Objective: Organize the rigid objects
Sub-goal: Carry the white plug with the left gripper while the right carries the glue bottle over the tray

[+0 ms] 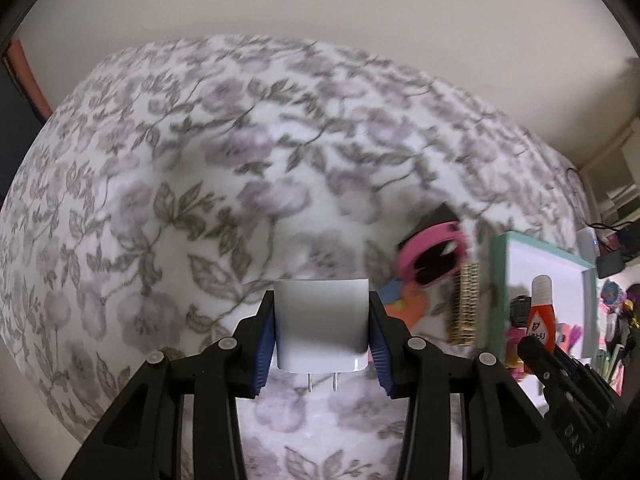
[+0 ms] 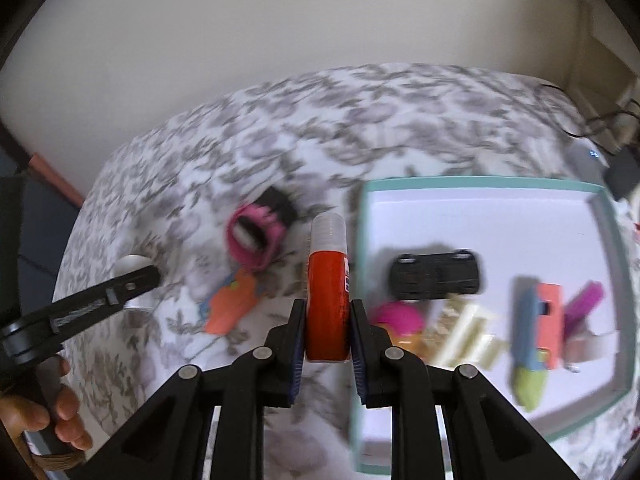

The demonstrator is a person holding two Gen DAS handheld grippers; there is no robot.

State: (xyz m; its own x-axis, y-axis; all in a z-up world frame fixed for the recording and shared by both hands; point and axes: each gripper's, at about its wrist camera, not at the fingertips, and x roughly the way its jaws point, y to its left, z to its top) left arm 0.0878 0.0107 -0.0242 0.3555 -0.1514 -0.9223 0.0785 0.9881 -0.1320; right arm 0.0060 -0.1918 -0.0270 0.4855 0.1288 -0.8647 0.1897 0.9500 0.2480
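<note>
My left gripper [image 1: 322, 326] is shut on a white plug adapter [image 1: 322, 320], prongs toward the camera, held above the floral bedspread [image 1: 160, 200]. My right gripper [image 2: 329, 332] is shut on an orange glue bottle [image 2: 327, 296] with a clear cap, just left of the teal-rimmed white box [image 2: 480, 184]. The box holds a black toy car [image 2: 436, 274], a pink-topped toy [image 2: 396, 320], a cream comb [image 2: 464, 340] and other coloured pieces. The right gripper and glue bottle [image 1: 542, 314] also show in the left wrist view, by the box [image 1: 500, 292].
A pink ring over a black block [image 2: 256, 238] and an orange flat piece [image 2: 230, 306] lie on the bedspread left of the box. The left gripper with the adapter [image 2: 130, 276] shows at left. Cables and a black charger [image 2: 622, 168] sit at far right.
</note>
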